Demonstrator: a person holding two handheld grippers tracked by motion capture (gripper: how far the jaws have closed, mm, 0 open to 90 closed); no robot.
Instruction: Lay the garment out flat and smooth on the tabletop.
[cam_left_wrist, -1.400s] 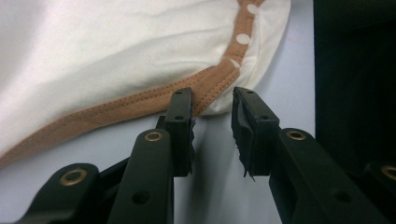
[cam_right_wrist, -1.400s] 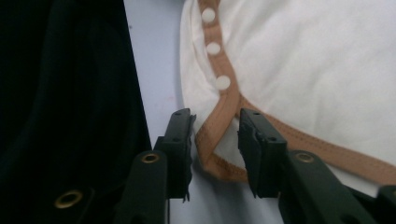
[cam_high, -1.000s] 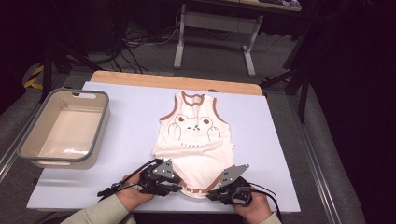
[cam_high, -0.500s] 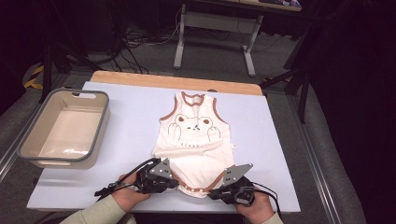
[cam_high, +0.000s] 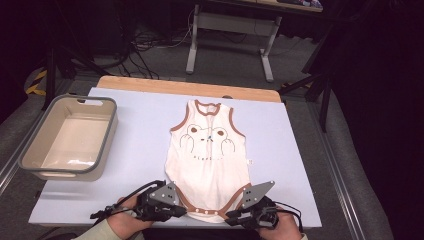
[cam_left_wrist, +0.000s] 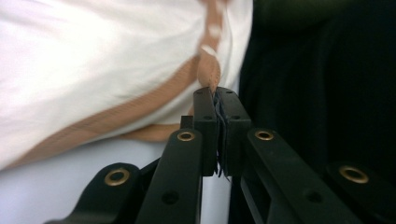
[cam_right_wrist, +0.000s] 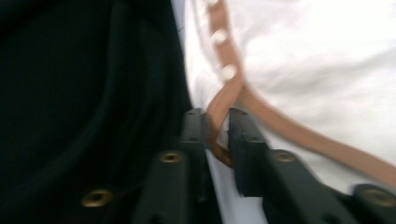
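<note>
Since a second ago both hands have slid back toward the near table edge, and the bodysuit's bottom hem has come with them; the garment lies a little flatter and longer.

Left gripper (cam_left_wrist: 217, 100): jaws pressed together on the brown trim at the hem's left corner, fabric pinched between the pads. Right gripper (cam_right_wrist: 217, 123): jaws nearly together, a loop of the same brown trim caught between them, just below the row of white snaps. A slight gap shows; the hold looks looser than the left's.

Bodysuit (cam_high: 210, 157): cream, brown binding, bear print on chest. Spread face-up mid-table, neck away from the person, snap hem at the near edge between the two grippers.

Handling, as a judgement: light, limp knit; it will sag and fold wherever unsupported, and drag on the table (cam_high: 140, 130) rather than slide cleanly. The doubled trim is the firmest place to pinch, better than the thin body cloth. Holding both hem corners keeps the width taut.

Bin (cam_high: 30, 152): sits well left of the garment, nothing visible inside.
</note>
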